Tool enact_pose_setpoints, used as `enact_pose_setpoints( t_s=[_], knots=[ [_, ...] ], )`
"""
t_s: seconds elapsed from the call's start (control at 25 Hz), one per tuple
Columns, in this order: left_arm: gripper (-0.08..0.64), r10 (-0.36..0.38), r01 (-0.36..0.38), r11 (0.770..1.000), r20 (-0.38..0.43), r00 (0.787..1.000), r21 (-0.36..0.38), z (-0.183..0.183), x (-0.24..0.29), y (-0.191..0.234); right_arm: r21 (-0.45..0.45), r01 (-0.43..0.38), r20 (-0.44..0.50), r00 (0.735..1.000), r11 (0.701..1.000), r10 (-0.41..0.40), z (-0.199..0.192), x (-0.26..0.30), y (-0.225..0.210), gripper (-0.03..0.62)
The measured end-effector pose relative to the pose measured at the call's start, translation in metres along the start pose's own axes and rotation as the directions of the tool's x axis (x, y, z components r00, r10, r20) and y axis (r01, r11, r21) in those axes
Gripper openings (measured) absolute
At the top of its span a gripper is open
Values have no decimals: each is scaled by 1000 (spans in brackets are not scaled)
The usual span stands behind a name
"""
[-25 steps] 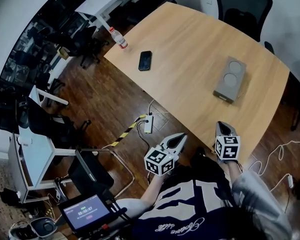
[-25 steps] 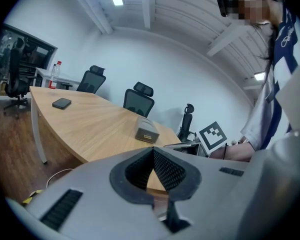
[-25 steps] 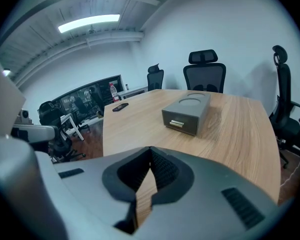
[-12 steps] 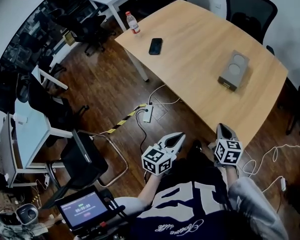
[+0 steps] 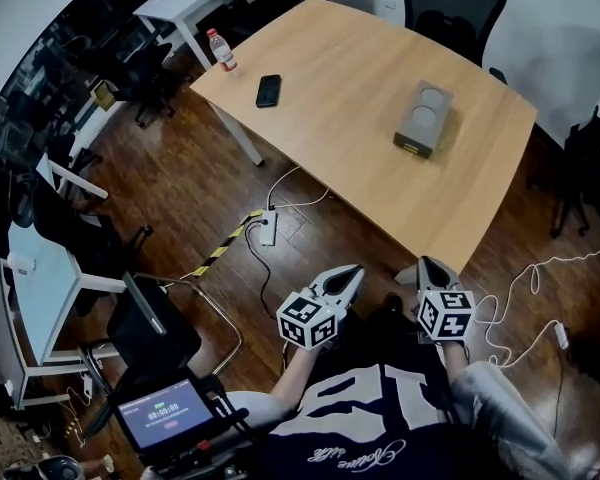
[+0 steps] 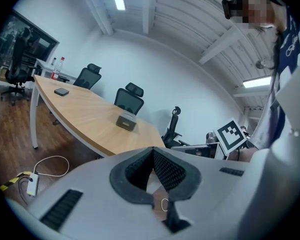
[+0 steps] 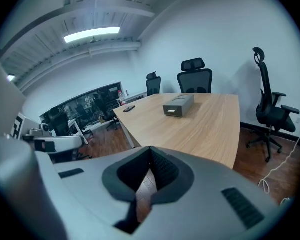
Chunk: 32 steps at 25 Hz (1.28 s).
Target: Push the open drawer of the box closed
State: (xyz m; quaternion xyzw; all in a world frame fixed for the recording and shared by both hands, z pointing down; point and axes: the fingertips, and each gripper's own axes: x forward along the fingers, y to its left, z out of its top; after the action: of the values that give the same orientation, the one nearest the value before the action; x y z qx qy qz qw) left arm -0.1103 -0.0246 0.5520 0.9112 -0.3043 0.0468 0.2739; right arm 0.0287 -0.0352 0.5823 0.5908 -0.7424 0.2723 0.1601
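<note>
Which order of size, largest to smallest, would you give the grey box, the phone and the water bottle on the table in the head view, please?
Largest: grey box. Then phone and water bottle, too alike to rank.

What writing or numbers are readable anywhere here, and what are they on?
"12": large white digits on the person's dark shirt, partly creased, so likely rather than certain.
White script below them on the shirt: too blurred to read.
Digits on the small screen: too small to read.
Bottle label: too small to read.
</note>
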Motion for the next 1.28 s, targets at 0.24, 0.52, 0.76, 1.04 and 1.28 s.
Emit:
enact_pose_setpoints(
  t_s=[0.24, 0.52, 0.76, 1.04, 1.28],
  knots=[
    [2, -19, 19, 999, 1, 1000, 41, 6, 15, -23, 24, 11, 51, 999, 1000, -12, 5, -21, -21, -2],
    [2, 6, -7, 998, 24, 1000, 64, 11, 38, -55, 34, -46, 70, 997, 998, 44, 11, -53, -49, -2],
    [2, -16, 14, 997, 24, 1000, 70, -13, 71, -125, 11, -57, 74, 996, 998, 56, 0, -104, -97, -2],
    [2, 53, -55, 998, 45, 998, 38, -52, 81, -184, -45, -137, 35, 990, 990, 139, -26, -148, -128, -2],
    [2, 103, -105, 994, 44, 994, 25, -85, 74, -224, -64, -213, -4, 977, 975, 213, -51, -169, -134, -2]
  ],
)
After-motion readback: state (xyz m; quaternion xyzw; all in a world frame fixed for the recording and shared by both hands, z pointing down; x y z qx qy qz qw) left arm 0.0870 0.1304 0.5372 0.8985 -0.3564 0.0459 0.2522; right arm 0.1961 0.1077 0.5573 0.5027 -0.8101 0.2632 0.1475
